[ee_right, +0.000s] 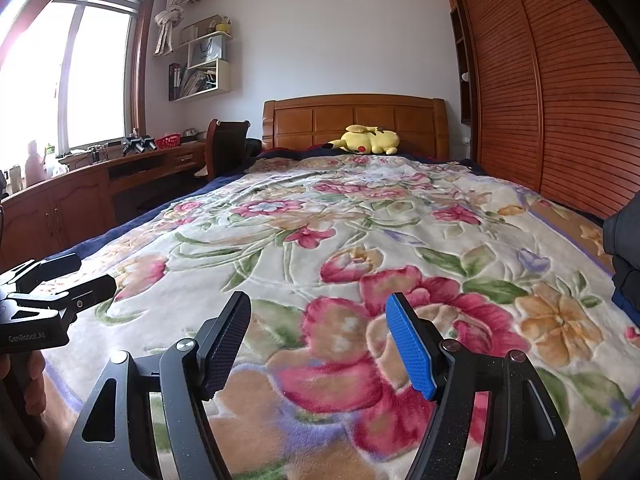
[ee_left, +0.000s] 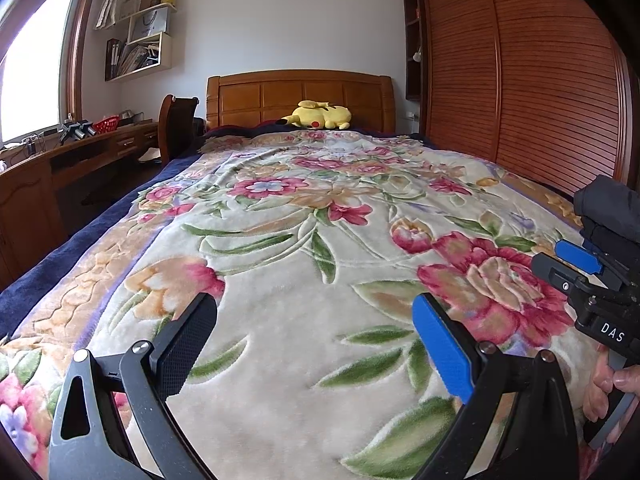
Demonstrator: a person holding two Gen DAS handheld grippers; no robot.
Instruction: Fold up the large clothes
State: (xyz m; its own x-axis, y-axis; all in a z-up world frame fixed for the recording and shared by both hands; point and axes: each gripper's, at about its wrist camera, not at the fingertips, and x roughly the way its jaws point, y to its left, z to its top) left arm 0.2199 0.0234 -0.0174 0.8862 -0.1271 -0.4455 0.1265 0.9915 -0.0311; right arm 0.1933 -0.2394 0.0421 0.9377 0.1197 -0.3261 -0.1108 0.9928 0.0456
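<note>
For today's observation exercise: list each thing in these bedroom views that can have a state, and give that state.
left gripper: open, empty, above the blanket.
right gripper: open, empty.
floral blanket: spread flat over the bed.
dark clothes: bundled at the bed's right edge.
yellow plush toy: lying by the headboard.
wardrobe doors: closed.

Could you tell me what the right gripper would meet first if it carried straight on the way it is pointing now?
Probably the floral blanket: the open right gripper points low along the bed, nothing between its fingers. If it clears the surface, the yellow plush toy by the headboard is next; depth is unclear.
</note>
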